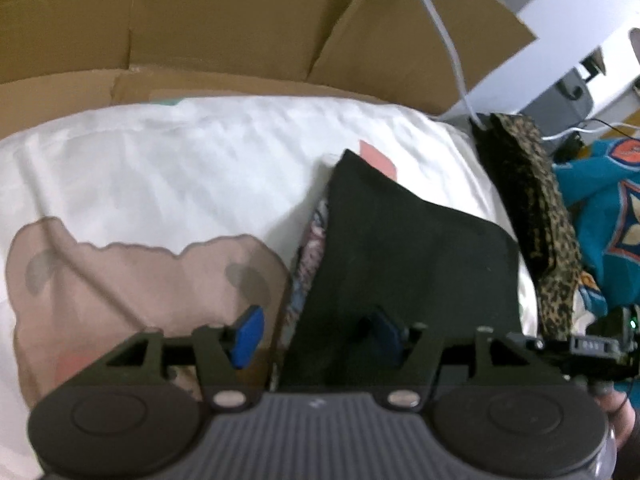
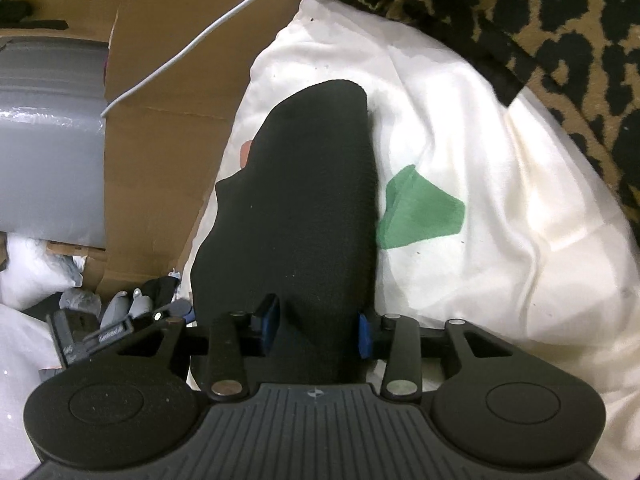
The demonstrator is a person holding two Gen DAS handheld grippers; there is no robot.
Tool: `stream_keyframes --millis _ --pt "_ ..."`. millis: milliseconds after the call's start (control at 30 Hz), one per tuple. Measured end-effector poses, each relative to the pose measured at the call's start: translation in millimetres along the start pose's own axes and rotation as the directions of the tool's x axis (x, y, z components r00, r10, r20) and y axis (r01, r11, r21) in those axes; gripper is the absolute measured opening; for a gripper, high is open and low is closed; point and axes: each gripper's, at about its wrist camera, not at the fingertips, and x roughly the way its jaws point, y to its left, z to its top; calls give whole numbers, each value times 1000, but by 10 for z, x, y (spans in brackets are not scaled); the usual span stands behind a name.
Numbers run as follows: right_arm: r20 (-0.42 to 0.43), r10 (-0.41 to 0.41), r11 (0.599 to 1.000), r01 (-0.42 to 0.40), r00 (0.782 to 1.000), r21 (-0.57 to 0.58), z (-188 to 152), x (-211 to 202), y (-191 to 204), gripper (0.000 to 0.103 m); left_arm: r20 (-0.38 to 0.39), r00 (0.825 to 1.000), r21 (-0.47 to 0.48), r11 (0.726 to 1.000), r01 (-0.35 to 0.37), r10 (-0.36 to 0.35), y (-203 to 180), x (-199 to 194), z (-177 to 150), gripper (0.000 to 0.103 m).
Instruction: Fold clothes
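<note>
Right gripper [image 2: 316, 330]: blue pads clamped on a bunched fold of the black garment [image 2: 296, 200]; left gripper [image 1: 316, 336]: fingers apart over that garment's edge, whether they press it cannot be told. Surface: white bedding [image 1: 180, 168]; cardboard [image 1: 200, 20] behind the garment, leopard-print cloth [image 2: 540, 20] beside it. Garment: black, folded, lying on the bedding.

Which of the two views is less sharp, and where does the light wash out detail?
Left wrist view: soft all over, the black garment and the left gripper smeared as by motion. Right wrist view: sharper, the leopard-print cloth crisp; bright light bleaches the white bedding. Both views: fisheye bends straight edges, and the black fabric shows almost no folds.
</note>
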Motion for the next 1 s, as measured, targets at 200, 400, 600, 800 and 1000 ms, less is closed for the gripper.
stream_keyframes --millis 200,400,600,800,1000 --pt "-10 5 1000 -5 1000 -6 38 24 8 41 -29 998 -52 997 57 -58 99 131 130 63" --pt "1 16 1000 -16 1000 12 108 22 -19 41 -76 980 -96 980 174 -182 238 311 203 63" --pt "8 22 999 -22 1000 24 136 66 -9 31 -82 962 -84 964 253 -260 249 454 202 59" --pt "24 29 1000 -29 999 -4 119 -14 84 8 -71 962 -22 965 263 -264 138 345 271 31" --pt "4 39 998 -39 999 -43 99 -86 154 8 -73 962 -17 964 264 -264 159 294 297 36"
